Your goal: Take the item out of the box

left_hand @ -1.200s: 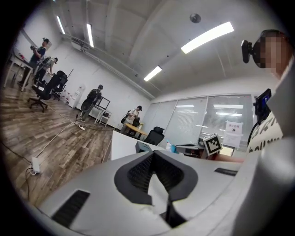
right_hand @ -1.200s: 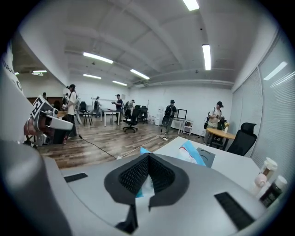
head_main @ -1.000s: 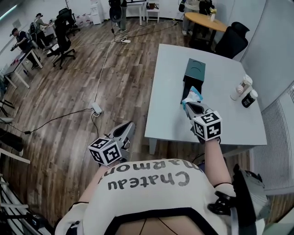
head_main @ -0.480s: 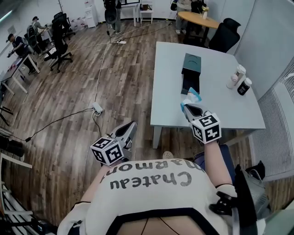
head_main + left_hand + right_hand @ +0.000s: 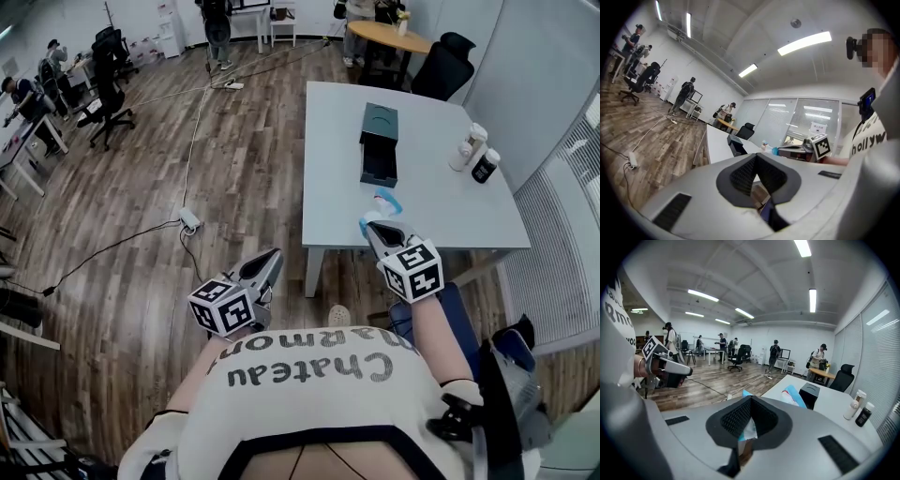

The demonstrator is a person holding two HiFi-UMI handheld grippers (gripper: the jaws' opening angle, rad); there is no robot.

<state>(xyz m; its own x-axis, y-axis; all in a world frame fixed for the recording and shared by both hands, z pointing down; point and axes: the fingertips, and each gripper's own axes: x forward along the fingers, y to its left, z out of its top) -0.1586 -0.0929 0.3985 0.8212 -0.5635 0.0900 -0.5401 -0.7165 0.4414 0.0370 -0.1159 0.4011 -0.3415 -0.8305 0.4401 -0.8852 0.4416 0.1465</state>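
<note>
A dark teal box [image 5: 380,120] lies on the pale table [image 5: 328,187], its black drawer [image 5: 379,164] pulled out toward me. My right gripper [image 5: 371,225] hovers over the table's near edge, shut on a blue and white packet [image 5: 382,200] that sticks out past its tips. In the right gripper view the packet [image 5: 794,396] shows between and beyond the jaws of that gripper [image 5: 751,401], with the box [image 5: 809,393] behind it. My left gripper [image 5: 269,257] hangs over the wooden floor left of the table. Its jaws [image 5: 756,157] meet with nothing between them.
Two bottles, one white [image 5: 466,145] and one dark [image 5: 484,166], stand at the table's right edge. A black chair [image 5: 441,66] and a round wooden table [image 5: 394,36] sit beyond. Cables and a power strip [image 5: 188,220] lie on the floor; people and office chairs are far left.
My right gripper has drawn back from the box's drawer toward the table's near edge, carrying the packet. The left gripper has barely moved.
</note>
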